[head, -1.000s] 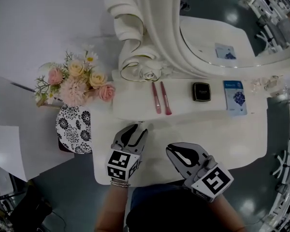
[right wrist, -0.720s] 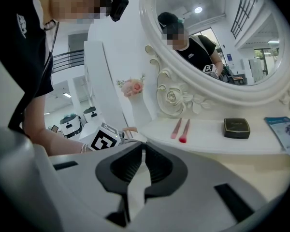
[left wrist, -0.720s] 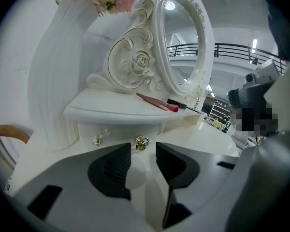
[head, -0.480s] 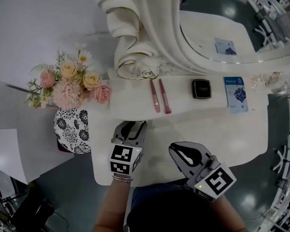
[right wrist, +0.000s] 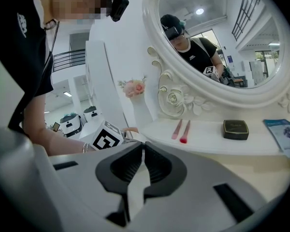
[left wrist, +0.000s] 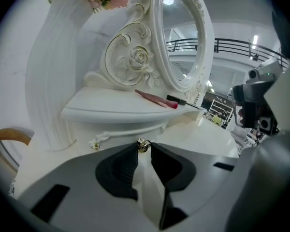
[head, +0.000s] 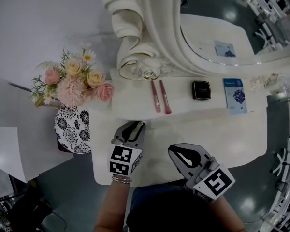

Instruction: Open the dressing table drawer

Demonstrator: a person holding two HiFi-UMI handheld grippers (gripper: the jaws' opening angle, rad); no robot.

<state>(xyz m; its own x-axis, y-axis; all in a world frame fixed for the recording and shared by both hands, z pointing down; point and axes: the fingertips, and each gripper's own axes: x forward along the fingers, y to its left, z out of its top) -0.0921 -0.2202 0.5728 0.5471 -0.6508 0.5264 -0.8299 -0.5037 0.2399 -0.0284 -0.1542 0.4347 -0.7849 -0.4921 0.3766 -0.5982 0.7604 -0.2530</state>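
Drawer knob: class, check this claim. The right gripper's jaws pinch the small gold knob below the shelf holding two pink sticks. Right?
Wrong gripper: the left gripper, its jaws having just been closing, pinches the gold knob, as the left gripper view shows. The knob is below the shelf holding two pink sticks.

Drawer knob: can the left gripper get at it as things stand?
Looks like yes. The left gripper is right at it: its jaws have just been closing, and the small gold drawer knob sits between their tips, apparently pinched. Nothing stands in the way.
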